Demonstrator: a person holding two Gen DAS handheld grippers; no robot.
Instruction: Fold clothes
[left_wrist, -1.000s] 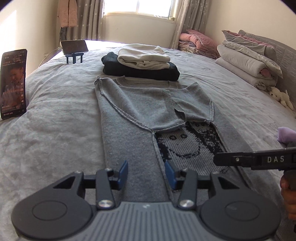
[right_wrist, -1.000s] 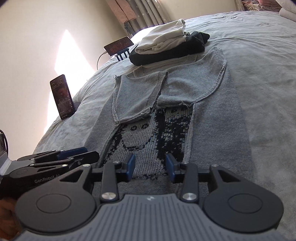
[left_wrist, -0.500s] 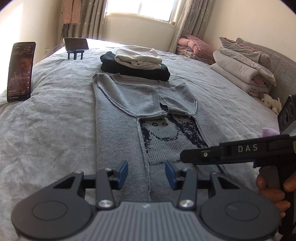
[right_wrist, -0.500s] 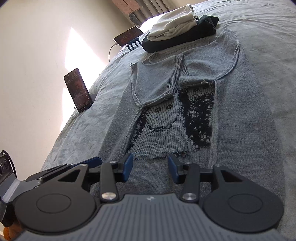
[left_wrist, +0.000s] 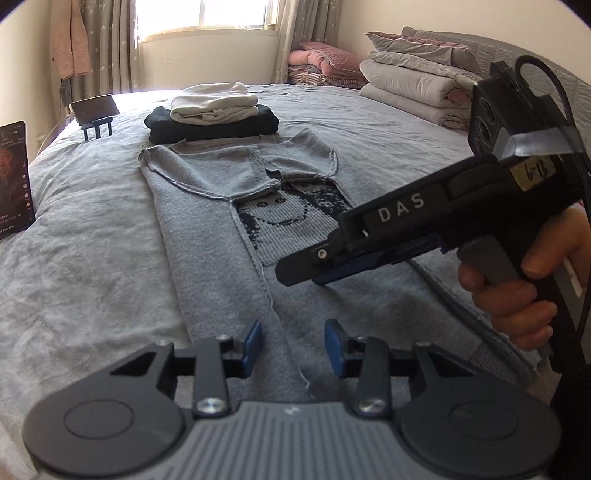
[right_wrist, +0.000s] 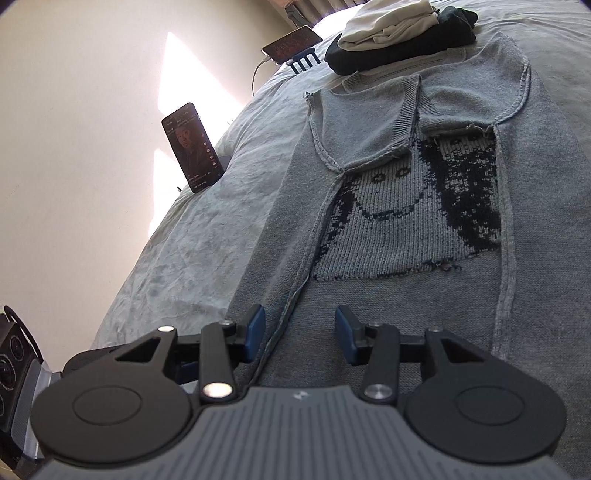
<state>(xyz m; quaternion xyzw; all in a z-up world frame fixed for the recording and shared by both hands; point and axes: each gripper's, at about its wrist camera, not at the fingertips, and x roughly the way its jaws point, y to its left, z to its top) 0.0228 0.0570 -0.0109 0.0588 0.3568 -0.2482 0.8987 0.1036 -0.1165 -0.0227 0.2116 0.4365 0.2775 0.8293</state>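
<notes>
Item: one grey knitted sweater with a dark smiling-face motif (left_wrist: 288, 221), laid flat and lengthwise on the grey-sheeted bed (left_wrist: 92, 266), collar at the far end, hem at the near end under our tools. Condition: both side panels and both sleeves already turned in over the middle, so that only a strip of the face motif shows between them; we judge the lengthwise folds done and the crosswise fold, hem to collar, not yet made. Item: one stack of finished garments, a cream folded garment (left_wrist: 214, 101) resting on a black folded garment (left_wrist: 212, 125), touching the sweater's collar at the far end; we count these as complete. Item: left tongs (left_wrist: 293, 347), blue pads apart but closing, hanging over the near hem astride the inner edge of the left folded panel; we see no cloth pinched between them. Item: right tongs (right_wrist: 300, 334), pads apart and empty, also over the near part of the sweater; in the left wrist view the same tool crosses from the right, gripped by a hand (left_wrist: 517, 291), its tip above the lower edge of the motif. Sundries: an upright dark phone (right_wrist: 192, 147) at the left edge of the bed, a second phone on a small blue stand (left_wrist: 96, 110) at the far left, folded quilts and pillows (left_wrist: 417, 81) at the far right. Remaining, by our estimate: seize the hem, carry it towards the collar, then add the bundle to the stack.
</notes>
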